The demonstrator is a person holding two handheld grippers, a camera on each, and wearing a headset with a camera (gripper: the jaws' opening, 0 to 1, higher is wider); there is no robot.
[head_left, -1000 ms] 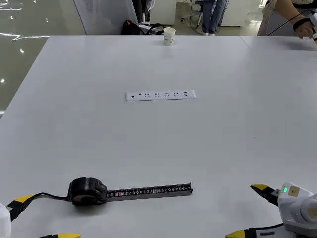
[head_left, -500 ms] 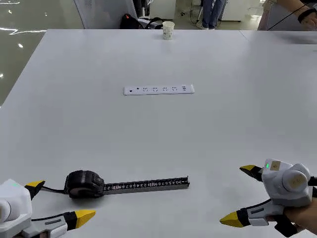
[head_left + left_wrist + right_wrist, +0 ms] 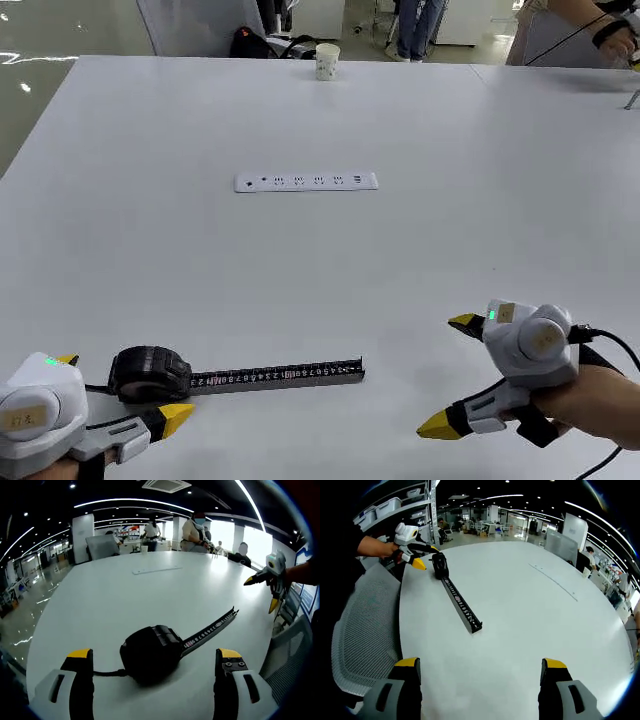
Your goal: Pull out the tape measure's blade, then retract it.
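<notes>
A black tape measure (image 3: pixel 150 373) lies on the white table (image 3: pixel 320 260) near the front left, its blade (image 3: pixel 280 375) pulled out to the right and lying flat. My left gripper (image 3: pixel 120 390) is open just behind the case, its yellow-tipped jaws on either side of it without touching; in the left gripper view the case (image 3: pixel 150 652) sits between the jaws (image 3: pixel 155 660). My right gripper (image 3: pixel 450 375) is open at the front right, some way beyond the blade's hook end (image 3: pixel 476 626), with nothing between its jaws (image 3: pixel 480 665).
A white power strip (image 3: pixel 306 182) lies in the middle of the table. A paper cup (image 3: pixel 326 61) stands at the far edge. A person's arm (image 3: pixel 600 25) reaches in at the far right. A grey mesh chair (image 3: pixel 365 630) stands by the table edge.
Both grippers have come forward into the head view. The left one has closed in on the tape measure's case; the right one has moved left toward the blade's end. The tape measure lies still.
</notes>
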